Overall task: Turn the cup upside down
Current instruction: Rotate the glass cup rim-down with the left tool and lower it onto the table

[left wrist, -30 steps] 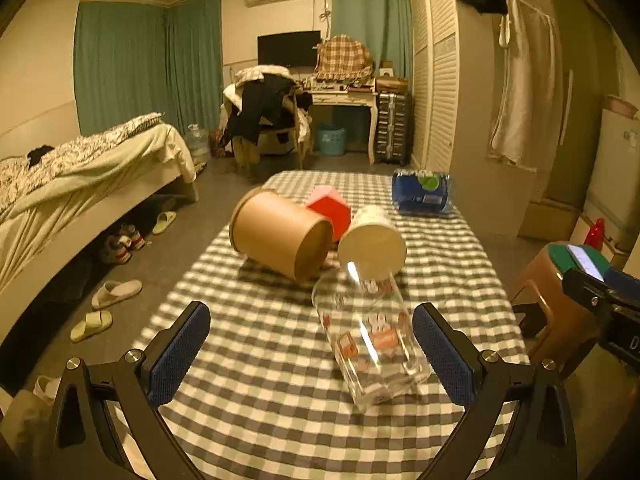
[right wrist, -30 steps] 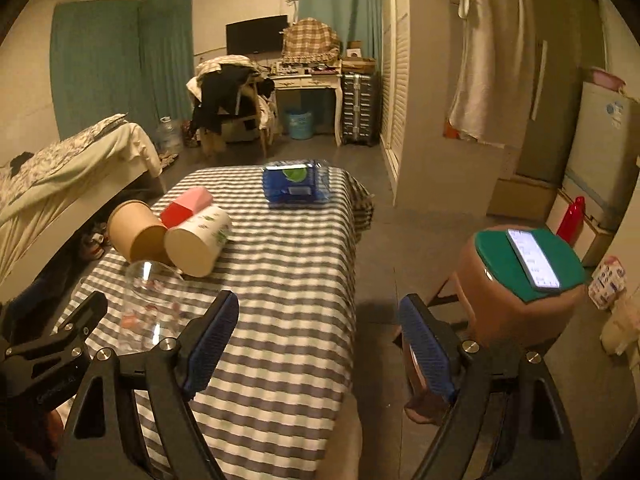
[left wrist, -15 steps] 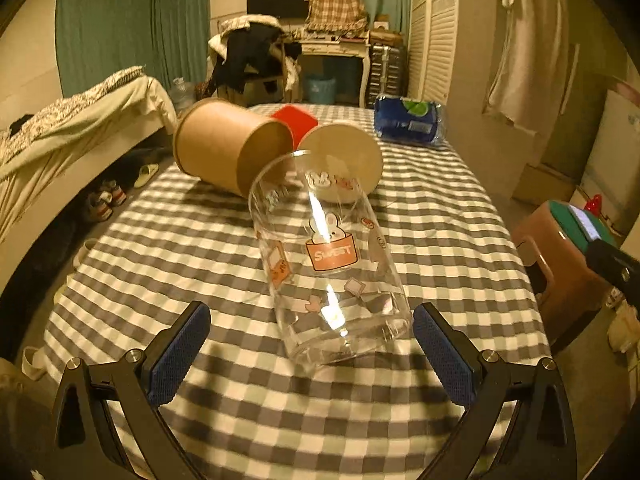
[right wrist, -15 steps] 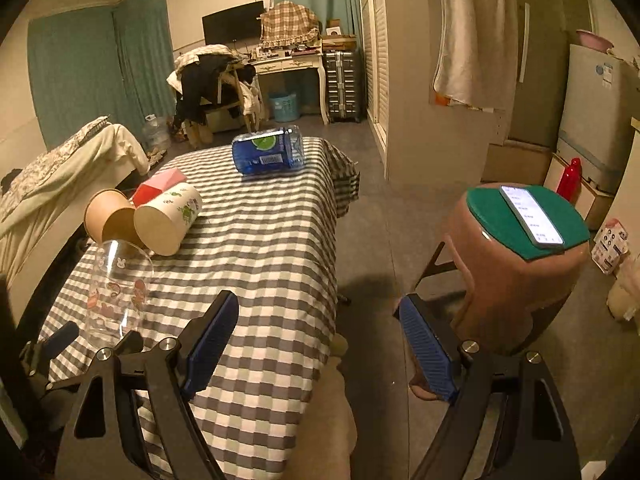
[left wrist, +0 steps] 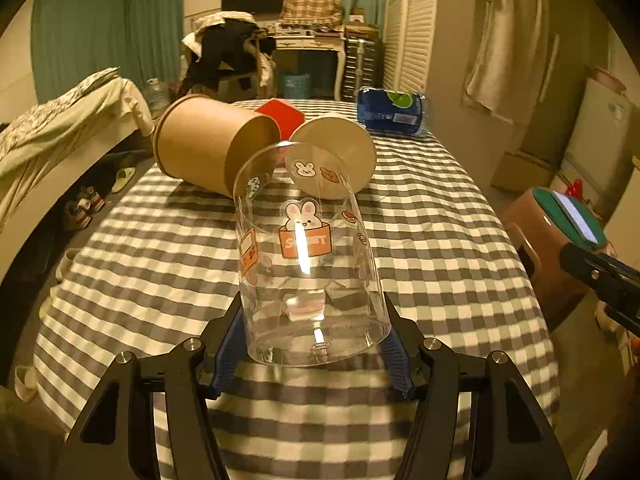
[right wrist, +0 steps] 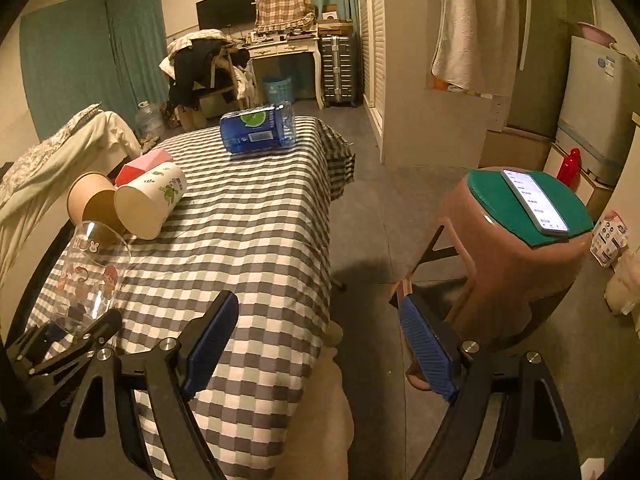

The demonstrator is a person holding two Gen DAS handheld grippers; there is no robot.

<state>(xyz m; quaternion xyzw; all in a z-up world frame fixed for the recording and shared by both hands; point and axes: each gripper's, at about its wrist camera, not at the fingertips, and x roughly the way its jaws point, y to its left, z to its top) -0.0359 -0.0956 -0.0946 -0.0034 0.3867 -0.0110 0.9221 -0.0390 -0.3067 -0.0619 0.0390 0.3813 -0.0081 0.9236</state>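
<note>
Now your left gripper (left wrist: 314,344) pinches the clear glass cup (left wrist: 308,256) near its thick base, one blue pad (left wrist: 226,356) pressed against each side of the glass. The cup tilts up and away from the gripper, its open rim pointing forward and its printed rabbit facing the camera, with the base lifted off the checkered tablecloth (left wrist: 432,240).

Just past the rim, ahead of the left gripper, lie three more cups on their sides: a brown paper cup (left wrist: 208,148) ahead and to the left, a white paper cup (left wrist: 334,156) straight ahead with its bottom toward you, and a red cup (left wrist: 280,118) tucked behind and between them. Farther ahead and to the right sits a blue pack (left wrist: 394,112).

Your right gripper (right wrist: 320,344) is spread wide and holds nothing; it hangs beside the table edge over the floor. Ahead of it and to the right stands a brown stool (right wrist: 516,256) with a phone (right wrist: 534,202) on its green top. The glass cup appears far to its left.
</note>
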